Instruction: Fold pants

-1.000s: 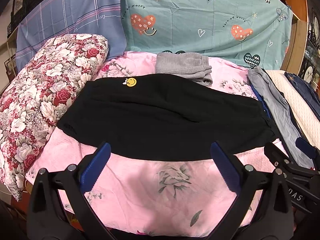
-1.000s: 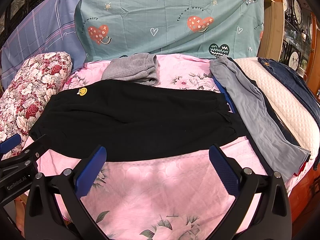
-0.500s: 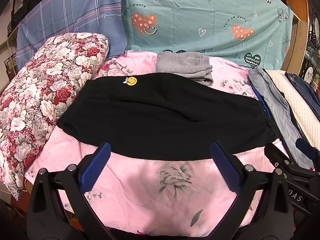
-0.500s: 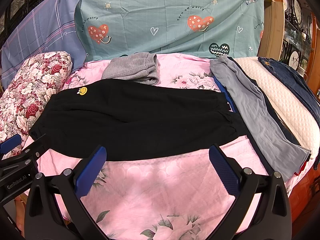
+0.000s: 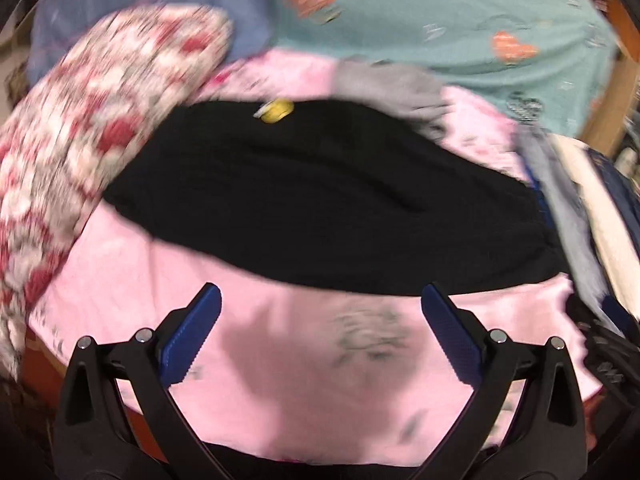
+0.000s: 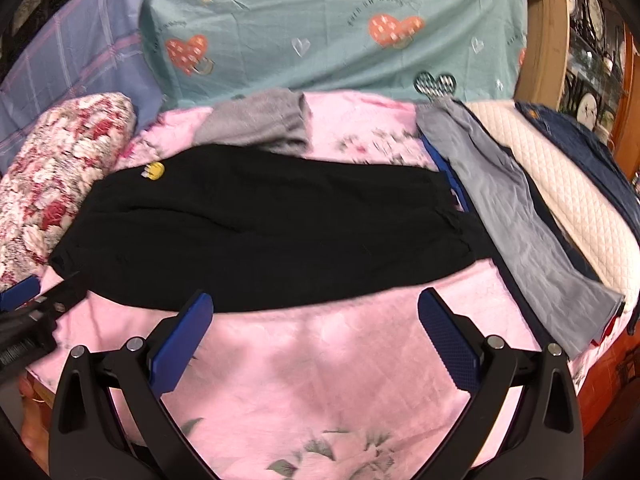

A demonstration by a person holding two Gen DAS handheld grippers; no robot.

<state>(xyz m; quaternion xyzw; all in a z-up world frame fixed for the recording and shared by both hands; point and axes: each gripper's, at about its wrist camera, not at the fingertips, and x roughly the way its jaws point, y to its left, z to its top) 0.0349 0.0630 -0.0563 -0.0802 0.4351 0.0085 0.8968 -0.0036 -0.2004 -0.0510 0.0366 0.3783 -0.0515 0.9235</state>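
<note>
My left hand-held gripper (image 5: 320,312) fills the bottom of the left wrist view, its two blue pads (image 5: 192,340) spread wide and holding nothing; this view is blurred. My right hand-held gripper (image 6: 314,316) sits likewise at the bottom of the right wrist view, two pads (image 6: 182,344) wide apart and empty. The tip of the left hand-held gripper also shows at the lower left edge of the right wrist view, just beside the near left corner of the pants.

One pair of black pants (image 6: 260,232) lies flat across the centre of both views on a pink floral bed sheet (image 6: 320,380), just beyond the pad tips. One small yellow smiley patch (image 6: 154,171) marks its upper left part. Bare sheet lies between each hand-held gripper and the near hem.

Beyond the pants, at upper centre, is one folded grey garment (image 6: 260,124), touching the far edge of the pants. At the left edge rests one red-and-white floral pillow (image 6: 52,172). At the right, one grey pair of trousers (image 6: 520,216) lies stretched along the bed, its edge against the right end of the pants; further right come one white quilted pad (image 6: 576,204) and one dark blue denim garment (image 6: 592,152). Across the top hang one teal heart-print cloth (image 6: 320,32) and, upper left, one blue checked cloth (image 6: 72,48).
</note>
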